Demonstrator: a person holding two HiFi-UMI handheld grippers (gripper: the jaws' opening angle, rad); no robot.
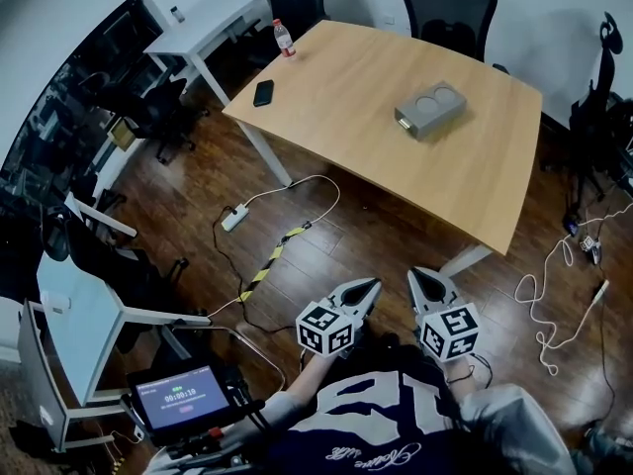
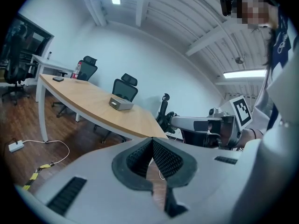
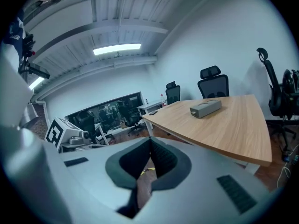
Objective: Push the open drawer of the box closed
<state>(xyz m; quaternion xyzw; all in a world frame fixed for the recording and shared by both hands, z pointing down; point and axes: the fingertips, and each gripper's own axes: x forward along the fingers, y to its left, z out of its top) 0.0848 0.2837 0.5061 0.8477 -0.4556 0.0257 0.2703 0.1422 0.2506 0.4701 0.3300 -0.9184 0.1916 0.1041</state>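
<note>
**Pre-approach: both grippers idle, box well out of reach**

Located the grey box toward the far side of the wooden counter, lying flat with one short end turned to the near-left. Could not separate the drawer from the box body at this size, so cannot say how far out it stands.

Read the left gripper as pressed together at the tips, with nothing between. Same for the right gripper: tips meeting, nothing held. Both held low and close to the body, over the floor, well apart from the counter. Judged the task as not yet started.

Also noted a phone and a bottle at the far-left corner, clear of the box.

Risks from here:
- Box sliding instead of the drawer closing. Looks unanchored on a smooth top. Likely needs one gripper bracing the back end.
- Off-centre push turning the box or jamming the drawer askew.
- Push carried too far, driving the box toward the far edge.
- Floor cable with striped tape lying between the standing spot and the counter. Trip or snag hazard on the walk in.
</note>
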